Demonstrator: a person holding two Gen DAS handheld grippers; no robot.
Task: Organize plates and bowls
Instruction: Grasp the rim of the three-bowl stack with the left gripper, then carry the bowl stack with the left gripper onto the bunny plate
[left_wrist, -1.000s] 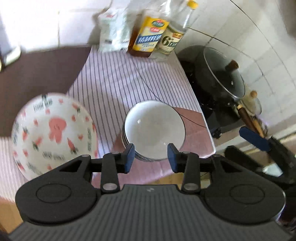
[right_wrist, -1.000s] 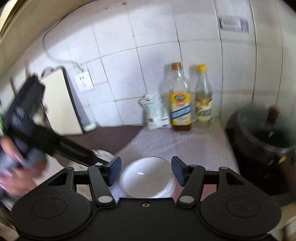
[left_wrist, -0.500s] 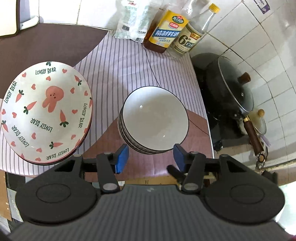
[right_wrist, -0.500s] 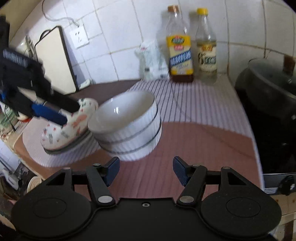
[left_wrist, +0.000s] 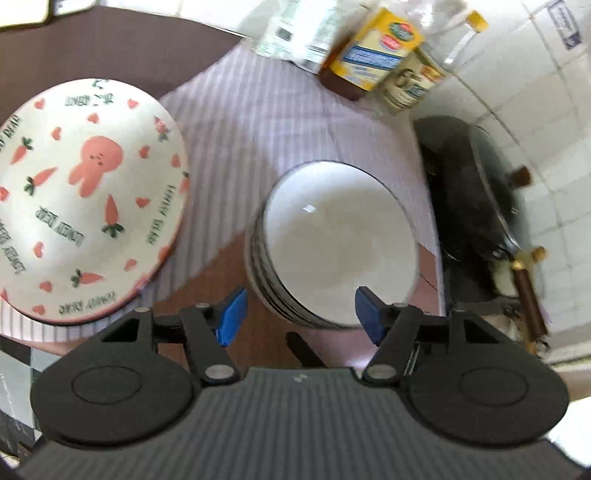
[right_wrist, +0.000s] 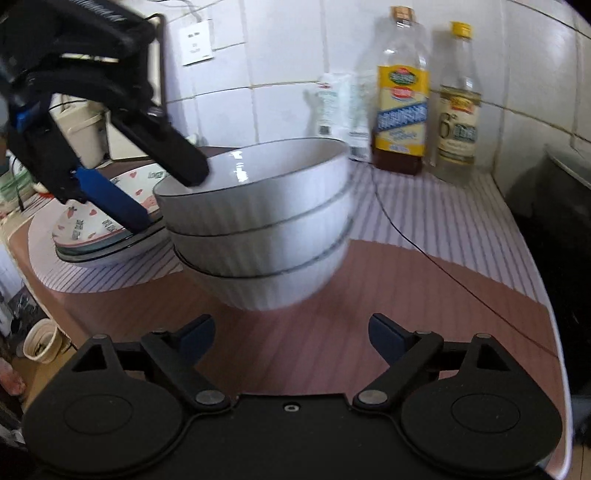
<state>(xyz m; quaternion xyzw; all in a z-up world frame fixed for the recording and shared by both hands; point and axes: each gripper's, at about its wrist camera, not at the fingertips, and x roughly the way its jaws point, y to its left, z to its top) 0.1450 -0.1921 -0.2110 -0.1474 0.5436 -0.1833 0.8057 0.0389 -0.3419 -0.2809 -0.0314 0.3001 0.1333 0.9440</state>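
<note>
The counter (right_wrist: 369, 295) carries a striped cloth (right_wrist: 443, 218) and, at its right edge, a dark pot with a glass lid (left_wrist: 476, 192). On the cloth's left part lies a stack of plates (right_wrist: 103, 247), the top one printed with a pink rabbit, carrots and hearts (left_wrist: 85, 199). Just beside it to the right, half on the cloth and half on bare counter, stands a stack of three white ribbed bowls (right_wrist: 258, 221), nested upright. Against the tiled wall stand two bottles (right_wrist: 402, 92) and a white packet (right_wrist: 340, 107).

The left hand-held gripper (left_wrist: 301, 314) hangs over the bowls' near rim; in the right wrist view one finger (right_wrist: 162, 147) crosses the top bowl's rim and the other lies outside it, over the plates. Its jaws have just been opening and press on nothing. The right hand-held gripper (right_wrist: 291, 336) sits low before the bowl stack, jaws apart after widening, with only counter between them.
</note>
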